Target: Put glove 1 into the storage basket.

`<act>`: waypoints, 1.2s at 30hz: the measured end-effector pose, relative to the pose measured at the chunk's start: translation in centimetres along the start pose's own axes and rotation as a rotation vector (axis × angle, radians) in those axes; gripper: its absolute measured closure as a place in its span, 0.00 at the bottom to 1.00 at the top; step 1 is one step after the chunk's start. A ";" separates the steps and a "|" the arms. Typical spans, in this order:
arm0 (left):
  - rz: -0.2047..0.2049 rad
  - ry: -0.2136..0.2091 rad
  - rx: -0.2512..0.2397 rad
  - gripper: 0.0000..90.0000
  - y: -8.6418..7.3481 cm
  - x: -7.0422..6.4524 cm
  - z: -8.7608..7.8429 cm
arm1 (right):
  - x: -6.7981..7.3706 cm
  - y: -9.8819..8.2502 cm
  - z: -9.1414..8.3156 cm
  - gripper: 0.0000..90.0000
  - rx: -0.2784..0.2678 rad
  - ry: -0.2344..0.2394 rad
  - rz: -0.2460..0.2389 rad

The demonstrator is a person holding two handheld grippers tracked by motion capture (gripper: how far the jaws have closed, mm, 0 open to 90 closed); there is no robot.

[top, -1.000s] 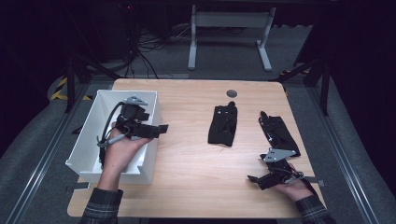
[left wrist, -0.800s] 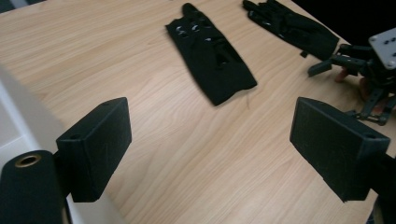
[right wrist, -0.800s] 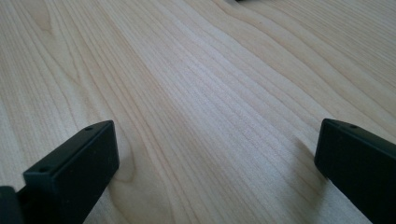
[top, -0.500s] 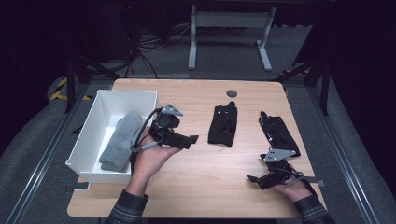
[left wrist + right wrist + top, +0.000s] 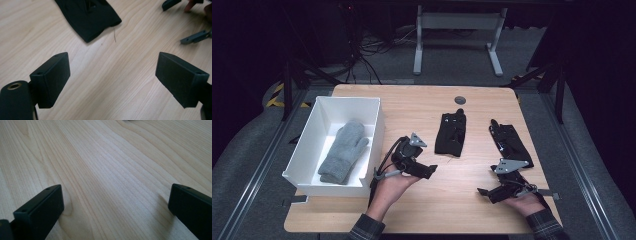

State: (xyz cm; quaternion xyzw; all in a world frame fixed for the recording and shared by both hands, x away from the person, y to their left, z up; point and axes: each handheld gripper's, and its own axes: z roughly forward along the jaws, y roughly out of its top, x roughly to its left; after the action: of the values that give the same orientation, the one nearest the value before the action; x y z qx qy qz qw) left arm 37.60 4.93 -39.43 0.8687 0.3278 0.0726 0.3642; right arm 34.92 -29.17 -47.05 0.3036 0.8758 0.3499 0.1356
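Black glove (image 5: 451, 134) lies just beyond the spread, empty left tool (image 5: 428, 171), nothing between; white bin (image 5: 304, 150) sits behind.

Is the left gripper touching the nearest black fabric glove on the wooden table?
Apart. In the left gripper view, the open left gripper has bare wooden table between its jaws, and the black fabric glove lies farther ahead, with a clear gap.

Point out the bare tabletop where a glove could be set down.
Bare wood lies between the left gripper and right gripper, and along the far edge beyond the white box. It is crowded around the two black gloves.
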 end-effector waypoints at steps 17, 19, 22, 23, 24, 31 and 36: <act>0.020 0.005 0.045 0.10 -5.0 1.0 3.4 | -0.1 1.2 -1.1 0.31 0.023 0.004 -0.006; 0.027 0.011 0.058 0.10 -5.8 1.1 3.4 | -0.5 1.7 -1.8 0.45 0.010 -0.032 -0.005; 0.037 0.010 0.071 0.07 -6.2 1.0 3.5 | -0.9 1.9 -2.2 0.54 -0.008 -0.060 0.002; 0.047 0.014 0.076 0.07 -6.4 1.0 3.5 | -1.2 2.0 -2.4 0.58 -0.010 -0.077 0.006; 0.050 0.018 0.078 0.06 -6.6 1.0 3.5 | -1.5 2.1 -2.5 0.66 -0.012 -0.099 0.003; 0.113 0.022 0.066 0.00 -7.4 0.9 3.8 | -4.2 2.1 -3.5 1.00 -0.025 -0.192 0.069; 0.122 0.012 0.021 0.00 -8.0 1.0 3.7 | -6.0 1.3 -4.0 1.00 -0.008 -0.226 0.113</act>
State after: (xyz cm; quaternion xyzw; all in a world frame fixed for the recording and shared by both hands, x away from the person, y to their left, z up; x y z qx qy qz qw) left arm 35.66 7.52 -47.68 0.8904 0.2772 0.0962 0.3480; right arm 38.37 -34.29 -43.14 0.3893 0.8352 0.3239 0.2145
